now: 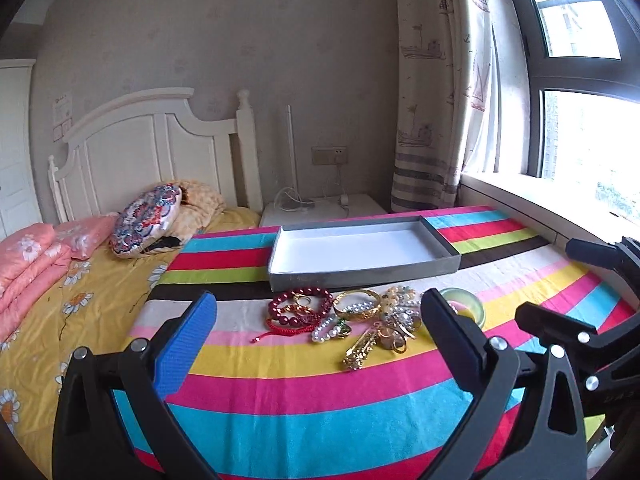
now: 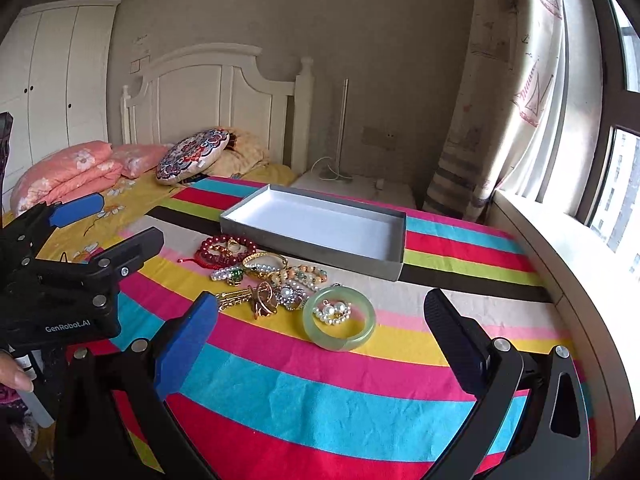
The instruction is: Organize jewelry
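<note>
A pile of jewelry lies on the striped cloth (image 1: 280, 392) in front of an empty grey box (image 1: 362, 276) with a white inside (image 2: 320, 226). The pile holds a dark red bead bracelet (image 1: 298, 306) (image 2: 228, 245), a gold bangle (image 1: 357, 305) (image 2: 264, 265), a pale green jade bangle (image 2: 339, 323) (image 1: 470, 308), a gold clip (image 1: 360, 350) (image 2: 234, 299) and pearl pieces (image 2: 332, 311). My left gripper (image 1: 320, 320) is open and empty, just short of the pile. My right gripper (image 2: 320, 320) is open and empty, near the jade bangle.
The cloth covers a bed with a yellow floral sheet (image 1: 60, 308), pink pillows (image 1: 32, 264) and a patterned cushion (image 1: 146, 220). A white headboard (image 1: 160, 148) stands behind. A window sill (image 2: 560, 256) and curtain (image 2: 516, 92) run along the right. A white nightstand (image 1: 320, 210) sits behind the box.
</note>
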Tool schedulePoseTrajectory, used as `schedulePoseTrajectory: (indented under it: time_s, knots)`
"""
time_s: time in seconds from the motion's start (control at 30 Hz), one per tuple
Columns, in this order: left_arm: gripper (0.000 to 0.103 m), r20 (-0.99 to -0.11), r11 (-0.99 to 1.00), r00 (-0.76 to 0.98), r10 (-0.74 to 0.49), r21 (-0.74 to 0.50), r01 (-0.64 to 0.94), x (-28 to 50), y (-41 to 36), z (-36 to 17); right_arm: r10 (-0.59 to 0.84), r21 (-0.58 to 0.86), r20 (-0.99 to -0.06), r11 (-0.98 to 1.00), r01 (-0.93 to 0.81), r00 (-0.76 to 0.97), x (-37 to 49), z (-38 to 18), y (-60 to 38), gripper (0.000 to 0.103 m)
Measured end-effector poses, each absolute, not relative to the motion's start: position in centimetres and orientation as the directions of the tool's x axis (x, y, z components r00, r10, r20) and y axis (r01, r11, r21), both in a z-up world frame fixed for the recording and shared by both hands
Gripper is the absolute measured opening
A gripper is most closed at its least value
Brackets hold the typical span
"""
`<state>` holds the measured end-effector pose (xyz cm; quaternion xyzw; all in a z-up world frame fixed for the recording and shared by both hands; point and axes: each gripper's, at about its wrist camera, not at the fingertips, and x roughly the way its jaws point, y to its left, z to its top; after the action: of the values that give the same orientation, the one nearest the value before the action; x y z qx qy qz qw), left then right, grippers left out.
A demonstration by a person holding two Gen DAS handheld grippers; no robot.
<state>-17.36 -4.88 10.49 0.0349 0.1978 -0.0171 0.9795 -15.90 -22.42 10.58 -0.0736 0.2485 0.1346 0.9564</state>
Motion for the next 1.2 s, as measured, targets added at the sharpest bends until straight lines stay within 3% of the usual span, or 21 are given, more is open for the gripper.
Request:
schedulePoseTrajectory:
  time_s: [1.2]
  knots:
    - [0.101, -0.342, 0.999, 0.939, -0.016, 0.031, 0.028, -18.5, -4.1, 10.0, 0.235, -0.057, -0.476, 0.953, -0.296, 0.847, -16.6, 11.2, -22.3, 0.099]
